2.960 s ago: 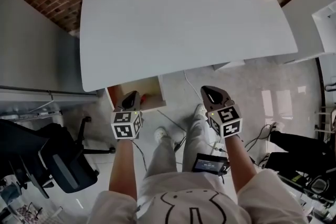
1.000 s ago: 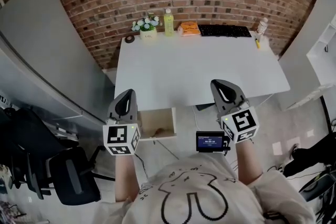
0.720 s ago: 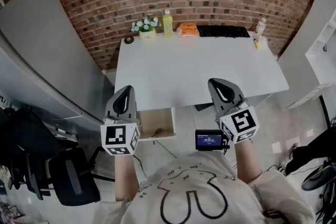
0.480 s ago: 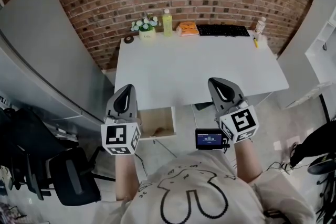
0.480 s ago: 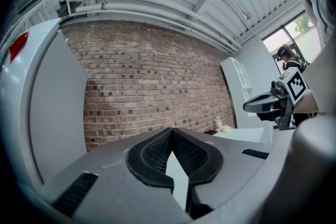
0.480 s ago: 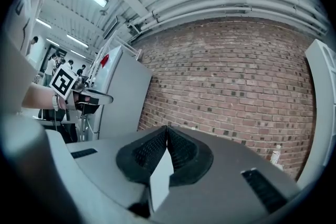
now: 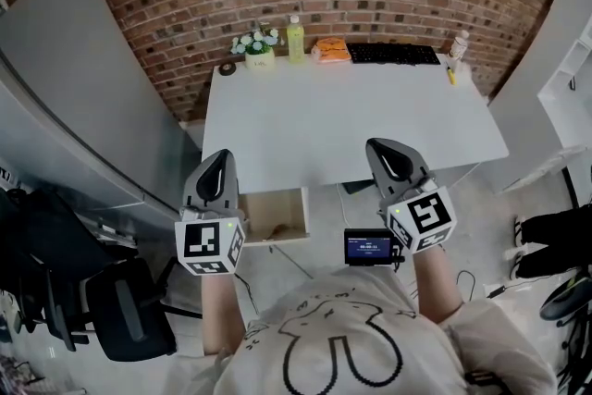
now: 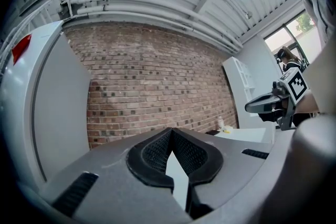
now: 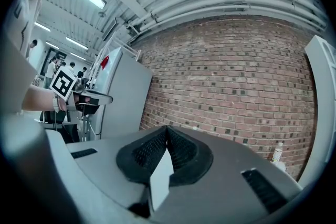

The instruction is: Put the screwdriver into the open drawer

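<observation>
The wooden drawer stands pulled out under the front left edge of the white table. A small reddish shape lies near the drawer's front; it is too small to tell whether it is the screwdriver. My left gripper is held up in front of me, above and left of the drawer, shut and with nothing in it. My right gripper is raised at the table's front edge, also shut and holding nothing. In the left gripper view the left gripper points at the brick wall, as does the right gripper in the right gripper view.
Along the table's far edge stand a flower pot, a green bottle, an orange packet, a keyboard and a white bottle. A black chair is at my left, a grey partition beyond it. Someone's legs show at right.
Three seconds ago both grippers were low by the drawer; I have since stepped back and raised them. Over the last second they barely move. A person at the right edge has shifted.
</observation>
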The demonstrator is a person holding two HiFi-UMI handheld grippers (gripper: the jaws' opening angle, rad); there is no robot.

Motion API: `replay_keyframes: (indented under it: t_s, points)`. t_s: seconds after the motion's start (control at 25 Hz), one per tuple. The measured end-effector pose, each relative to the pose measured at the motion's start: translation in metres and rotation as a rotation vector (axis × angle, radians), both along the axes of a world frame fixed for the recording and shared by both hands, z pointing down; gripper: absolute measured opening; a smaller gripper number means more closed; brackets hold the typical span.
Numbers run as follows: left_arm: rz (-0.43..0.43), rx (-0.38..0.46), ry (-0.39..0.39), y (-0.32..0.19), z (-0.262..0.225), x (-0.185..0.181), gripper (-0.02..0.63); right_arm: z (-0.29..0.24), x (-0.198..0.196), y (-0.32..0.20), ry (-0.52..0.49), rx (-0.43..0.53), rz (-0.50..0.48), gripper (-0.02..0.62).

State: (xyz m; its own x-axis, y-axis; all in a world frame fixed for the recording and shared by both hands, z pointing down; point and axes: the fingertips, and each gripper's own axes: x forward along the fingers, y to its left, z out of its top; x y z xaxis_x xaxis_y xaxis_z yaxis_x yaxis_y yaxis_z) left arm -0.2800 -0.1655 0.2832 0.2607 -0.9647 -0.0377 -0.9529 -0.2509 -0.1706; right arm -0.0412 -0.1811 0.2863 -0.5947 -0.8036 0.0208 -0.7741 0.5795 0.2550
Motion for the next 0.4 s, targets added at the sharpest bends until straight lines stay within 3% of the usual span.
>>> replay_keyframes:
  t_s: [0.4]
  points:
    - [0.006,-0.002,0.008,-0.0007,0.0009,0.0024,0.011,-0.0004,-0.0051,0.003,0.004,0.002,-0.007,0.018]
